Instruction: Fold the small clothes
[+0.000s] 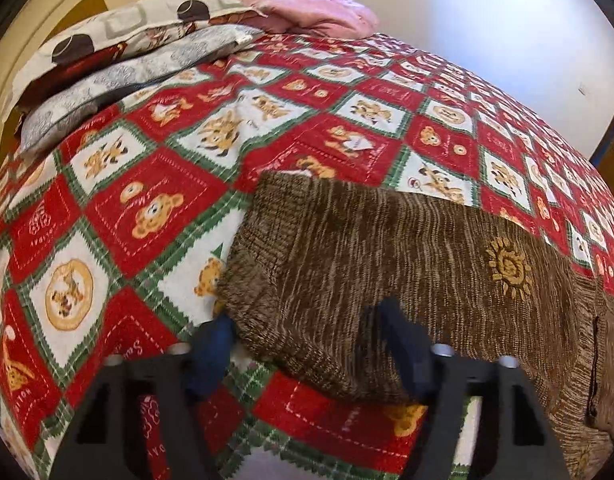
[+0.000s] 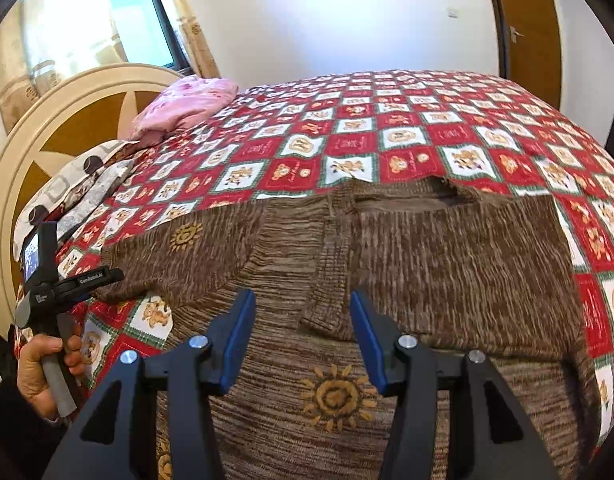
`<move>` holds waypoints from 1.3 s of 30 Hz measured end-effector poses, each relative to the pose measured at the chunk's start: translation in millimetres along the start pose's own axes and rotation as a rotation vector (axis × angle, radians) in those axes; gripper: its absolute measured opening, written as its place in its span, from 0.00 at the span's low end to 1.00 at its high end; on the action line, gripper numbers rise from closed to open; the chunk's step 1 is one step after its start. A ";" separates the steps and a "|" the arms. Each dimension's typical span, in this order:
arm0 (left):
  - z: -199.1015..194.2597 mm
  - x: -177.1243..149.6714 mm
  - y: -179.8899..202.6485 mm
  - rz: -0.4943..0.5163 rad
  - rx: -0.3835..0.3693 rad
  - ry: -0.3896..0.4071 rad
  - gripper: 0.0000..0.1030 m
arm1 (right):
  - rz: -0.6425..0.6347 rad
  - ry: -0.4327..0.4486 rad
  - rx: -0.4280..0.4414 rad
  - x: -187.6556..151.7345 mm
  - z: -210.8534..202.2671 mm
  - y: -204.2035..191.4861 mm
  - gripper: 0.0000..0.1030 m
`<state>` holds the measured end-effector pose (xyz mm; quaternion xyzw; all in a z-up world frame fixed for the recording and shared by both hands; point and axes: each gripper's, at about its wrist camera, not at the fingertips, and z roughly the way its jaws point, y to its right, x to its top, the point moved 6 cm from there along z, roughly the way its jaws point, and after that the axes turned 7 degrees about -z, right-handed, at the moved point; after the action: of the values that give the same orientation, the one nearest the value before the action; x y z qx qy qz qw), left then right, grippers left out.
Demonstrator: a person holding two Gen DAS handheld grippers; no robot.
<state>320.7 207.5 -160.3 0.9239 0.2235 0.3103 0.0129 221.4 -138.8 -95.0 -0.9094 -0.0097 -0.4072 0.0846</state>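
A small brown knit sweater with yellow sun patches lies spread on the bed, one sleeve folded across its body. In the left wrist view the other sleeve stretches out to the left. My left gripper is open, its fingers on either side of the sleeve's cuff end. It also shows in the right wrist view at the sleeve end. My right gripper is open above the sweater's lower middle, holding nothing.
The bed has a red, white and green teddy-bear quilt. Patterned pillows and a pink bundle lie by the cream headboard. A wooden door stands beyond the bed.
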 end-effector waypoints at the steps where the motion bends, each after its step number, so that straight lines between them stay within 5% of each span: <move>1: -0.1 0.3 -0.8 -0.004 0.001 0.002 0.56 | 0.010 0.000 -0.006 -0.4 -0.7 2.8 0.52; 5: -2.7 5.4 -7.3 -0.039 -0.005 0.016 0.19 | 0.049 -0.003 -0.023 -3.8 -3.5 14.8 0.52; 7: -5.4 9.1 -10.3 -0.057 -0.001 0.027 0.12 | 0.074 -0.009 -0.025 -5.3 -4.5 21.1 0.52; 13: -42.1 19.4 26.3 0.030 -0.056 0.136 0.09 | 0.125 0.006 -0.044 -7.1 -14.8 40.0 0.52; 20: -99.7 12.2 135.9 0.213 -0.226 0.217 0.09 | 0.196 0.036 -0.072 -5.4 -31.4 71.4 0.52; 25: -113.6 -33.1 215.7 0.329 -0.367 0.175 0.09 | 0.236 0.042 -0.091 -8.2 -38.6 91.6 0.52; 29: -95.0 -80.3 258.4 0.401 -0.394 0.100 0.09 | 0.240 0.027 -0.097 -15.5 -39.1 99.8 0.52; 34: -75.6 -116.1 274.6 0.453 -0.379 0.045 0.09 | 0.249 0.011 -0.106 -25.3 -35.0 108.1 0.52; 39: -74.5 -118.2 267.1 0.436 -0.380 0.046 0.09 | 0.244 -0.005 -0.096 -26.6 -28.9 109.0 0.52</move>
<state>302.1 -91.1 -123.8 0.9238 -0.0421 0.3630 0.1139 191.7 -249.5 -111.8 -0.9077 0.1201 -0.3918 0.0900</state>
